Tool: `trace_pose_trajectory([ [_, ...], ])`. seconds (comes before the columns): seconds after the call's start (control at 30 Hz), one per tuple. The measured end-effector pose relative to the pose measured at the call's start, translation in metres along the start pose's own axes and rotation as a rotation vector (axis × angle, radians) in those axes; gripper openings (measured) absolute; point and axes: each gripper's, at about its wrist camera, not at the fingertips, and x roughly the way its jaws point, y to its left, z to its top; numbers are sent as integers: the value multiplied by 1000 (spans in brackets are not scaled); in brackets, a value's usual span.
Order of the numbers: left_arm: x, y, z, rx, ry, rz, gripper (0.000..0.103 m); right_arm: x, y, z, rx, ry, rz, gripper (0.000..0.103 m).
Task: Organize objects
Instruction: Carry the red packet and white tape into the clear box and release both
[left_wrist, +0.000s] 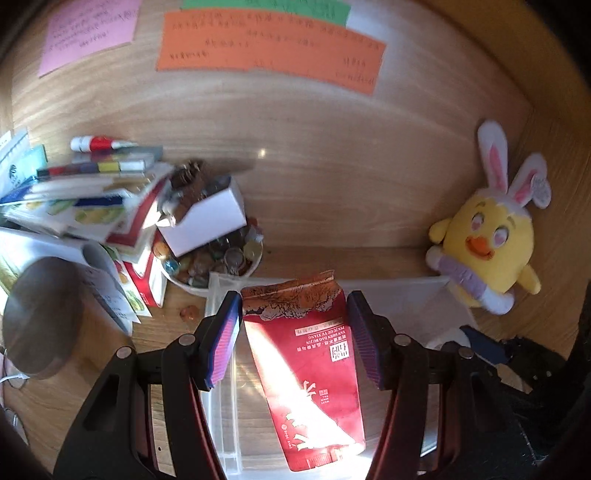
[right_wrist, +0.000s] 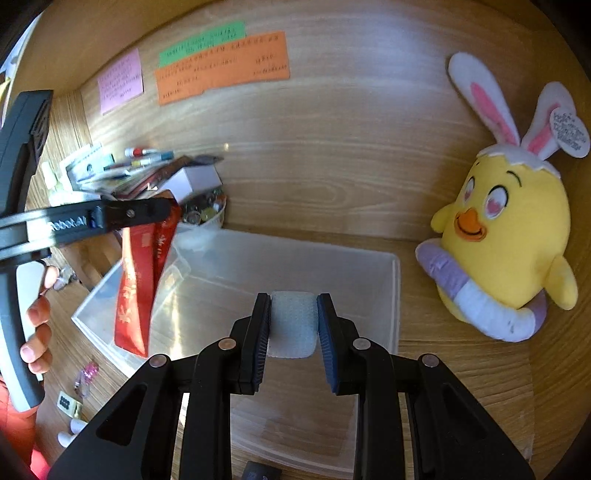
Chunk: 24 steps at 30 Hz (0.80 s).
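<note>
Red pouch (left_wrist: 306, 373) in left tool (left_wrist: 293, 332), over clear bin (right_wrist: 236, 258).

One plush chick (right_wrist: 506, 236), three paper notes (right_wrist: 221, 70).

Light: warm daylight, bright, entering low from the near side.
Glare: blown-out streak across red packet (left_wrist: 306, 373); small highlight on wooden back panel (left_wrist: 262, 153).
Blur: smeared clutter pile (left_wrist: 92, 192), illegible notes (left_wrist: 269, 51).
Edges: strong fisheye bending, black corner vignette.
</note>
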Motion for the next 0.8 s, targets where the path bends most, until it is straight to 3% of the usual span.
trace_pose_trajectory([
  [0.4, 16, -16, -21, 92, 73, 11, 58, 20, 11, -8, -55, 70, -12, 23],
  [0.67, 3, -18, -23, 104, 64, -2, 58, 21, 15, -8, -78, 85, -19, 23],
  [0.77, -7, -18, -23, 104, 51, -10, 62, 18, 14, -8, -78, 84, -21, 29],
  [0.8, -11, -18, -24, 104, 45, -12, 68, 15, 14, -7, -77, 77, -23, 34],
])
